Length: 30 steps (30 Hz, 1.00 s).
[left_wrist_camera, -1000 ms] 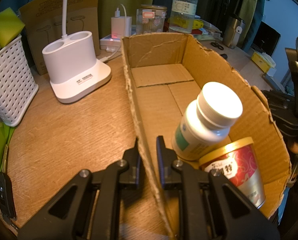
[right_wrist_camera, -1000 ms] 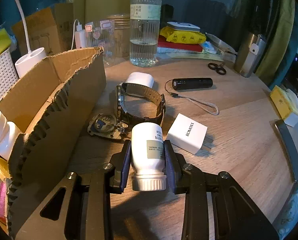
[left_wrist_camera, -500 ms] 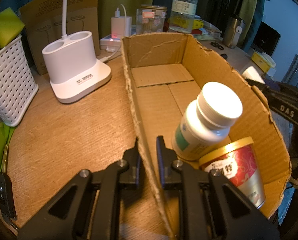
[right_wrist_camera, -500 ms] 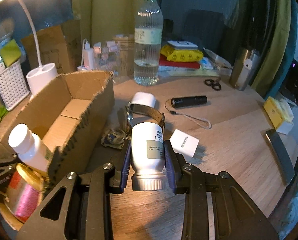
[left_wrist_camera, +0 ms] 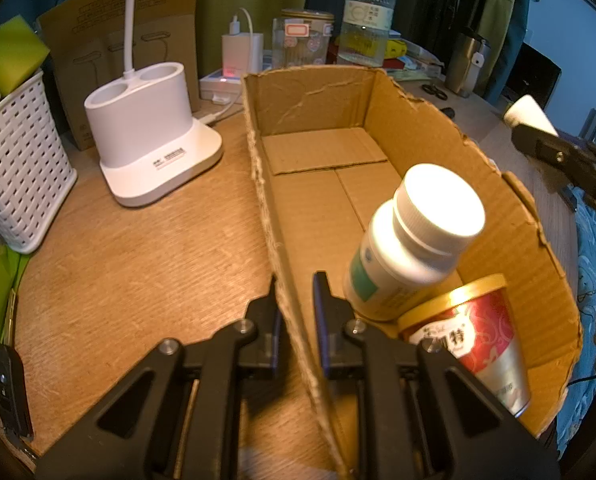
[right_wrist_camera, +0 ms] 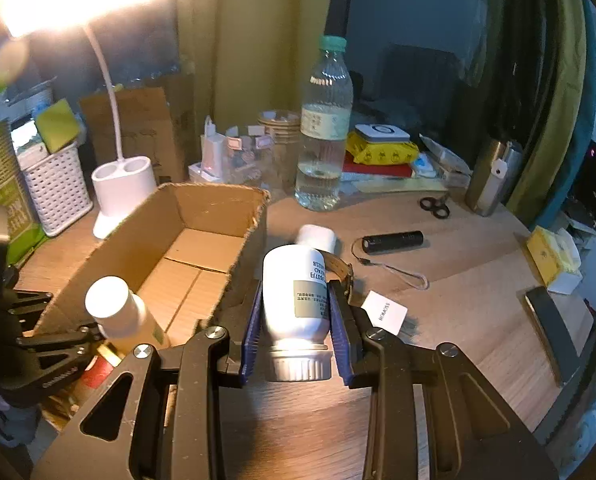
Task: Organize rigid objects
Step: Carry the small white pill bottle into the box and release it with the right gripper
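Note:
My left gripper (left_wrist_camera: 296,280) is shut on the near left wall of an open cardboard box (left_wrist_camera: 272,216). Inside the box near me lean a white pill bottle (left_wrist_camera: 409,240) and a red-and-gold can (left_wrist_camera: 473,336). My right gripper (right_wrist_camera: 296,292) is shut on a second white pill bottle (right_wrist_camera: 294,292), cap toward the camera, held in the air to the right of the box (right_wrist_camera: 202,248). That bottle's base and the right gripper show at the right edge of the left wrist view (left_wrist_camera: 527,114).
On the table right of the box lie a watch (right_wrist_camera: 337,268), a white charger cube (right_wrist_camera: 385,312), a black flashlight (right_wrist_camera: 393,240), scissors (right_wrist_camera: 433,206) and a water bottle (right_wrist_camera: 323,132). A white lamp base (left_wrist_camera: 150,140) and white basket (left_wrist_camera: 14,160) stand left of the box.
My right gripper has risen with the white pill bottle and sits higher above the table, beside the box. The left gripper and the box have not moved.

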Motion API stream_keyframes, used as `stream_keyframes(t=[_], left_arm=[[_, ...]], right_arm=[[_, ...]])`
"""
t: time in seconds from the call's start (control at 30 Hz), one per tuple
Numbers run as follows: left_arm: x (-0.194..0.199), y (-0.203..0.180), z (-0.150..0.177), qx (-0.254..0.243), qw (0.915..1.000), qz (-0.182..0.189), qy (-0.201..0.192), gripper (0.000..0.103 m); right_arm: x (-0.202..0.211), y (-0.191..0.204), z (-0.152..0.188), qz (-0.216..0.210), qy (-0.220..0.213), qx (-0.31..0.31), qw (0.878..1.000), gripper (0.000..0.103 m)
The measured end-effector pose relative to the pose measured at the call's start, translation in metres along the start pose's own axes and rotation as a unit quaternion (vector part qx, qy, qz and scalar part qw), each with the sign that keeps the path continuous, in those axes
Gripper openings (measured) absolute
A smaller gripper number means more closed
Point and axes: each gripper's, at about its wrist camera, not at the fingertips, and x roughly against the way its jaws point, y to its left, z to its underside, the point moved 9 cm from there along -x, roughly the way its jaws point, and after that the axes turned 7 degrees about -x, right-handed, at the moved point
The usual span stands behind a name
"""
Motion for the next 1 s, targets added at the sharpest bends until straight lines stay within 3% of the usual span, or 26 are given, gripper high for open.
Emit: stream_keyframes(t=[0.47,1.0], left_arm=[[0.000,0.001,0.000,0.000,1.0000,0.000,0.000,0.015],[0.000,0.000,0.000,0.000,1.0000,0.000,0.000,0.015]], right_arm=[[0.028,0.045,-0.013,-0.036,-0.029,0.030,0.998,0.033],[0.011,0.083,0.003,-0.068,-0.002,0.054,0.996,0.033]])
